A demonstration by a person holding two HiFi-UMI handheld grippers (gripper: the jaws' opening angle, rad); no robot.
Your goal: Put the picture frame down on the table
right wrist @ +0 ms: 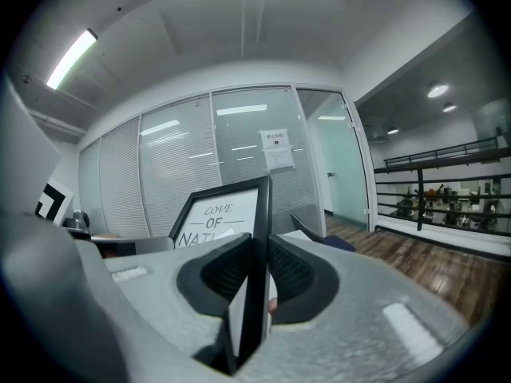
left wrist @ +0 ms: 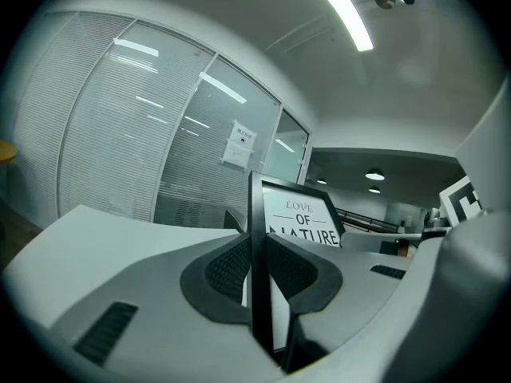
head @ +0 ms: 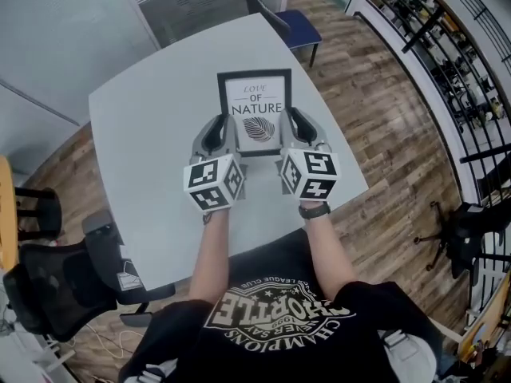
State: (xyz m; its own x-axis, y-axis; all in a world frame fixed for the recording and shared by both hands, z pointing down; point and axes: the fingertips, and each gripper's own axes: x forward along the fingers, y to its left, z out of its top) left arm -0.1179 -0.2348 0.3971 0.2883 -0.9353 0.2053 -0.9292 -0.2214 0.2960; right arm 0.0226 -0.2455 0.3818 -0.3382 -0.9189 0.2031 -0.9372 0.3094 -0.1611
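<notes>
A black picture frame (head: pixel 255 110) with a white "LOVE OF NATURE" print is held over the grey table (head: pixel 152 134). My left gripper (head: pixel 223 138) is shut on the frame's left edge and my right gripper (head: pixel 289 132) is shut on its right edge. In the left gripper view the black frame edge (left wrist: pixel 258 278) runs between the two dark pads (left wrist: pixel 226 268), print facing right. The right gripper view has the frame edge (right wrist: pixel 255 286) clamped between its pads (right wrist: pixel 291 271), print (right wrist: pixel 215 222) to the left. Whether the frame's bottom touches the table is hidden.
A blue chair (head: pixel 287 22) stands at the table's far side. A black office chair (head: pixel 56 286) sits at the near left. Glass partition walls (right wrist: pixel 200 166) lie beyond the table, and a black railing with shelves (head: pixel 455 62) runs along the right above wooden floor.
</notes>
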